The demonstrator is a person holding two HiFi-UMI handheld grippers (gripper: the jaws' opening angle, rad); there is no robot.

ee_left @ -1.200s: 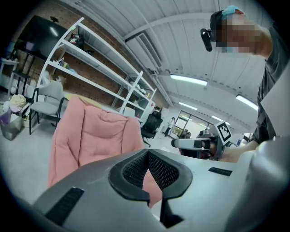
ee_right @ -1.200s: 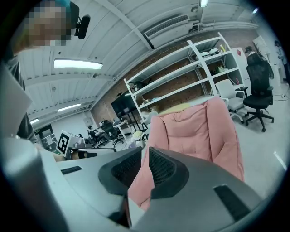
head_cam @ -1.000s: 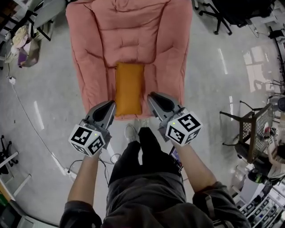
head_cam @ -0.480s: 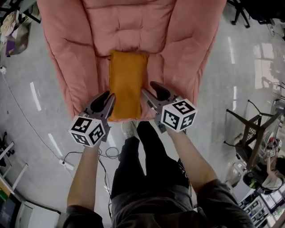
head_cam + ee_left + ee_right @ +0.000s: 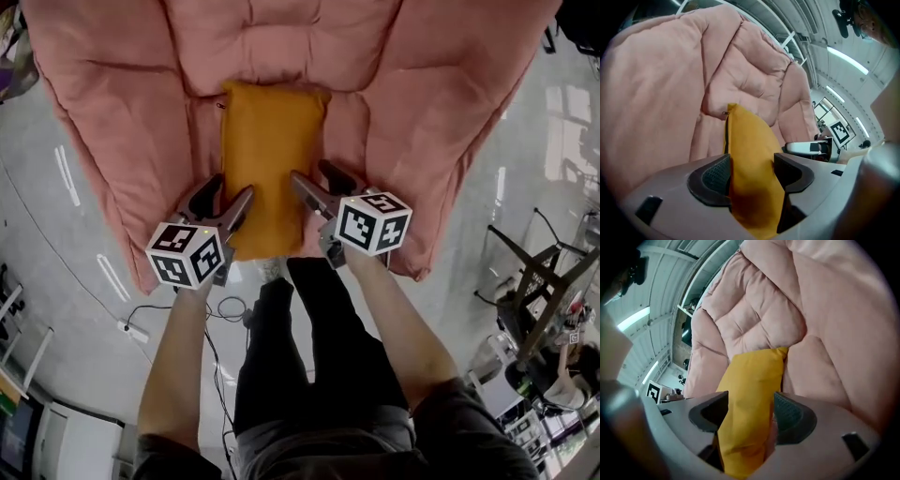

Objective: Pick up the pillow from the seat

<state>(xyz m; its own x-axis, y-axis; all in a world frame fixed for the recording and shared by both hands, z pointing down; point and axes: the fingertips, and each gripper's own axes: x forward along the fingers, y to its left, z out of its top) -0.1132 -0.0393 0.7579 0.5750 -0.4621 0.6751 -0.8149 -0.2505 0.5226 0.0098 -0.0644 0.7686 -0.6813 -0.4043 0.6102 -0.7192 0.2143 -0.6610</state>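
Observation:
An orange pillow (image 5: pixel 272 159) lies lengthwise on the seat of a pink padded armchair (image 5: pixel 441 112). My left gripper (image 5: pixel 232 192) is at the pillow's near left edge, and my right gripper (image 5: pixel 312 178) is at its near right edge. Both pairs of jaws are opening. In the left gripper view the pillow (image 5: pixel 750 154) fills the gap of the left gripper (image 5: pixel 751 172), its edge running between the two pads. In the right gripper view the pillow (image 5: pixel 752 380) sits inside the right gripper (image 5: pixel 749 413), with a little room beside one pad.
The person's legs (image 5: pixel 309 356) stand just before the armchair's front edge. A cable (image 5: pixel 225 309) lies coiled on the grey floor at the left. A dark metal chair frame (image 5: pixel 534 281) stands to the right, with cluttered shelving at the lower right.
The view and both grippers have moved in toward the armchair. Both grippers, shut a second ago, have spread their jaws and slid over the pillow's near edges.

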